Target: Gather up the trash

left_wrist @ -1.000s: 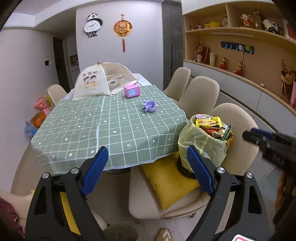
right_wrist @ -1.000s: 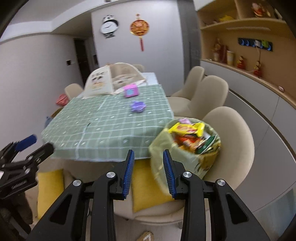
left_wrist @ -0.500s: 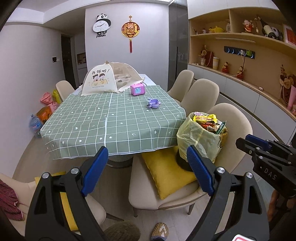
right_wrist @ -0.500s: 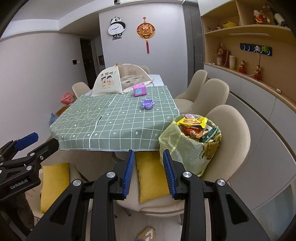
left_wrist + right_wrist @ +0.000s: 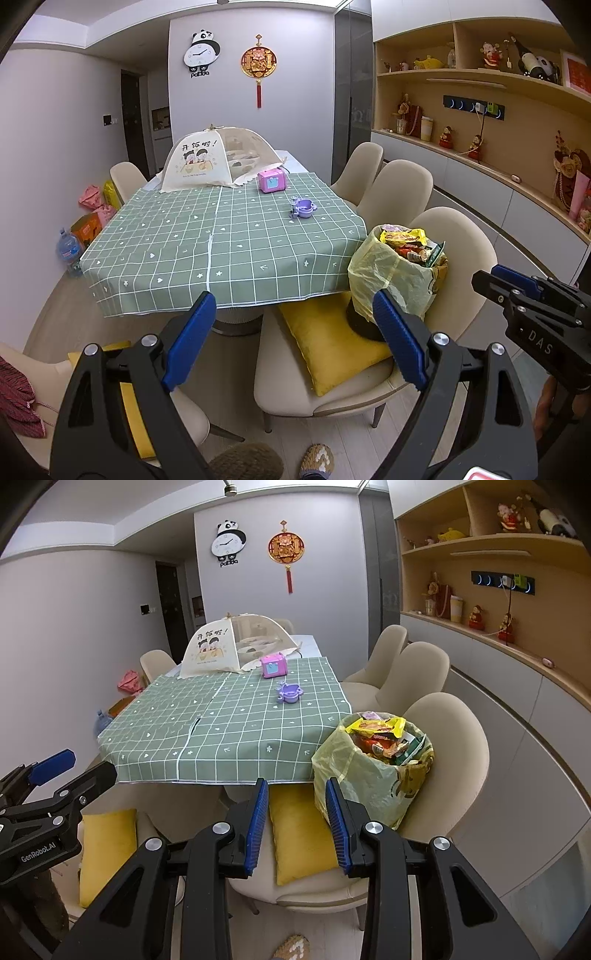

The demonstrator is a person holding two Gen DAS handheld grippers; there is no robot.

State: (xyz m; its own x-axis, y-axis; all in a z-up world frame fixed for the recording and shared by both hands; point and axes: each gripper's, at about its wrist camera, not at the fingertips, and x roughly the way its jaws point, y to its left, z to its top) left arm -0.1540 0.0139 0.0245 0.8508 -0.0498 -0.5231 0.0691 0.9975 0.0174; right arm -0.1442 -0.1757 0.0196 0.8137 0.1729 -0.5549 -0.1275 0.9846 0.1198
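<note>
Trash bin on the chair, lower right, looks stuffed already. Both grippers, left spread wide and right partly apart, hold nothing, so next is probably grabbing the yellow liner.

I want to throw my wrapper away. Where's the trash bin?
The trash bin, lined with a yellow bag and full of wrappers, stands on the beige chair at the table's near right corner, behind a yellow cushion in both views.

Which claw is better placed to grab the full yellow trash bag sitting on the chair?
Probably the right claw: its view has the yellow trash bag just right of its open tips, nearly ahead. The left claw faces the table, with the bag off to its right.
</note>
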